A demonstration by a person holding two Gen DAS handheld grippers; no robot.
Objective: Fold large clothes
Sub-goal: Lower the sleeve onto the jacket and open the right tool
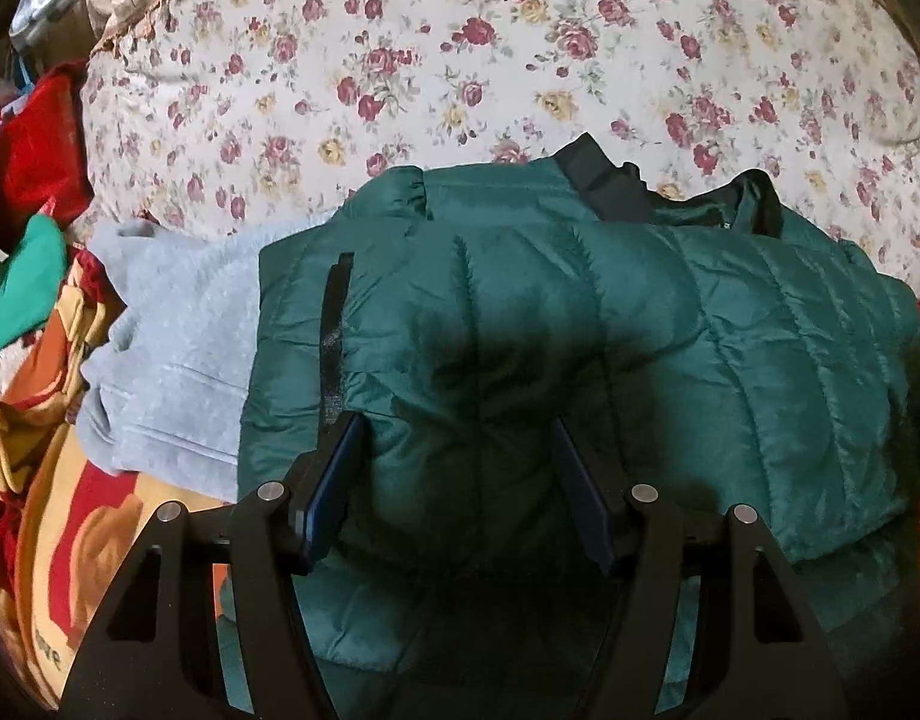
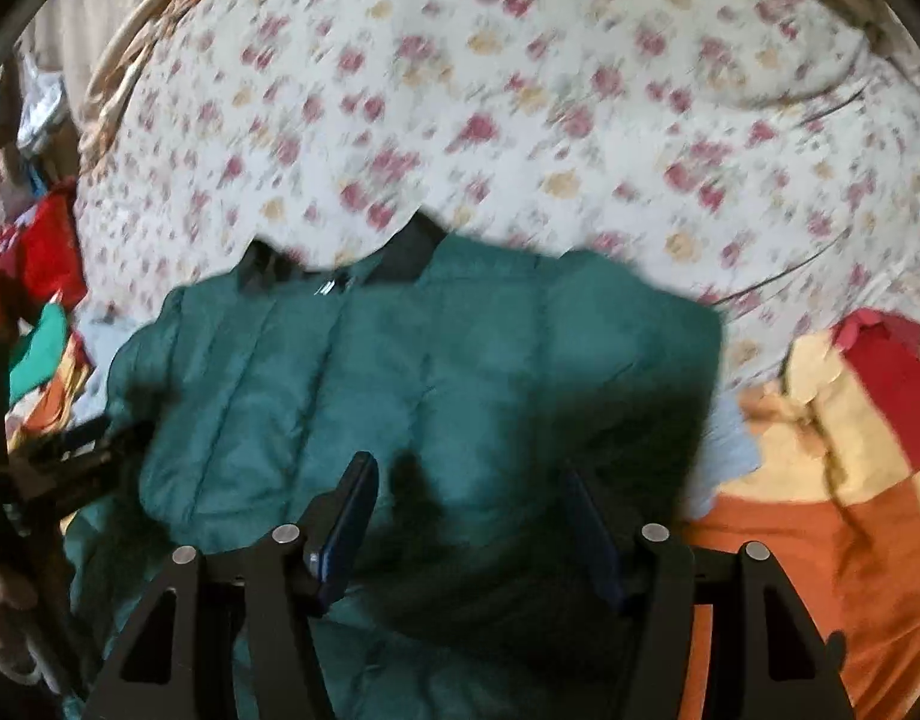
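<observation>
A dark green quilted puffer jacket [image 1: 610, 330] with a black collar lies on the bed, its sides folded inward over its middle. It also shows in the right wrist view [image 2: 436, 372], blurred. My left gripper [image 1: 457, 438] is open and empty just above the jacket's lower left part. My right gripper [image 2: 469, 480] is open and empty above the jacket's lower right part. The left gripper shows at the left edge of the right wrist view [image 2: 70, 456].
A floral bedsheet [image 1: 460, 60] covers the bed beyond the jacket. A light grey garment [image 1: 178, 354] lies under the jacket's left side. A red, orange and yellow blanket [image 2: 820, 480] lies right and left. Red and green clothes [image 1: 28, 210] are piled at far left.
</observation>
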